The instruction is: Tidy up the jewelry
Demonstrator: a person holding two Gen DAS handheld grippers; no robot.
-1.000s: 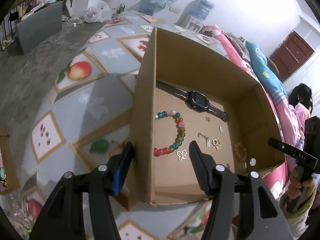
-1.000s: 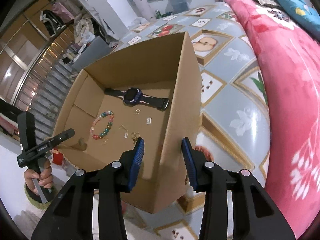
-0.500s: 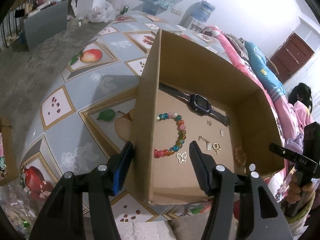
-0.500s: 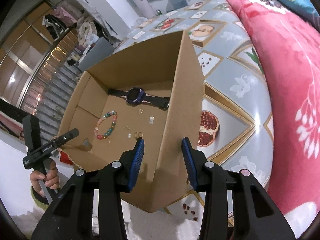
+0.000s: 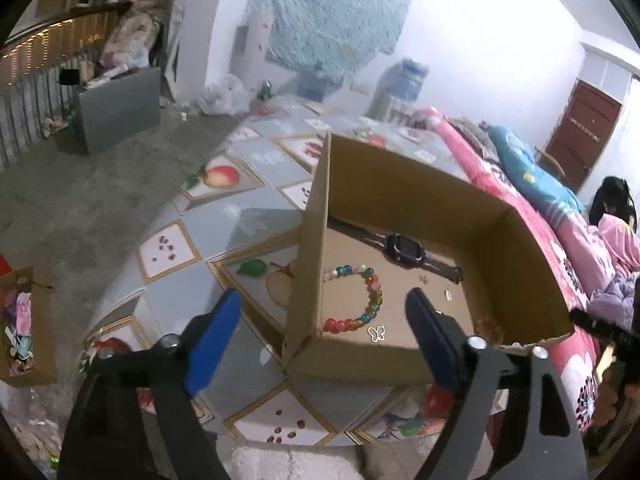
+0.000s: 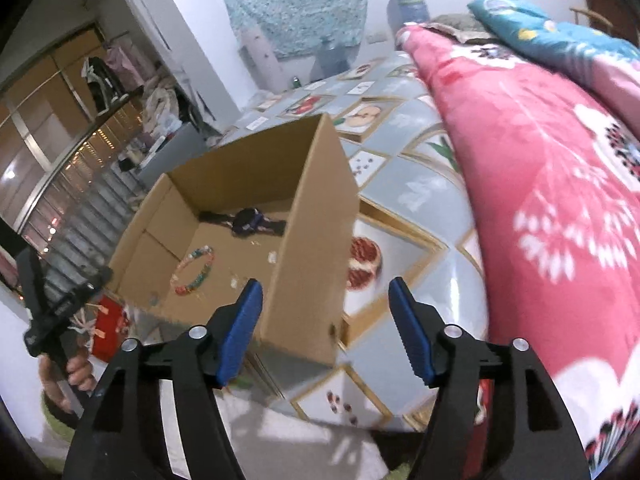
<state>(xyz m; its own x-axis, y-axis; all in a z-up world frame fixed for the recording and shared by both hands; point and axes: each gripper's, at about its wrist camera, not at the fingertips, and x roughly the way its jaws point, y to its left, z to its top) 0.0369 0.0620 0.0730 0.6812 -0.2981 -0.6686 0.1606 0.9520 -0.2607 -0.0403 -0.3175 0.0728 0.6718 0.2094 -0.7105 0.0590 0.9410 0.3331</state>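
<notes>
An open cardboard box (image 5: 400, 176) sits on the fruit-patterned cover near the bed's edge. Inside lie a coloured bead bracelet (image 5: 362, 300), a dark watch (image 5: 404, 248), a butterfly charm (image 5: 377, 333) and small metal pieces (image 5: 424, 279). My left gripper (image 5: 322, 300) straddles the box's near left corner, its jaws opening, and the blue pads stand clear of the cardboard. My right gripper (image 6: 325, 285) straddles the right wall of the box (image 6: 316, 216), also opening and not touching it. The bracelet (image 6: 194, 268) and watch (image 6: 246, 220) show there too.
A pink floral blanket (image 6: 560, 200) covers the bed's right side. The fruit-patterned cover (image 5: 240, 220) drops to a grey floor on the left. A small box of clutter (image 5: 24, 320) stands on the floor. A person (image 5: 612, 208) sits at the far right.
Both grippers were shut on the box walls and have let go. Their jaws have spread wide and both have drawn back from the box, with the views tilting upward.
</notes>
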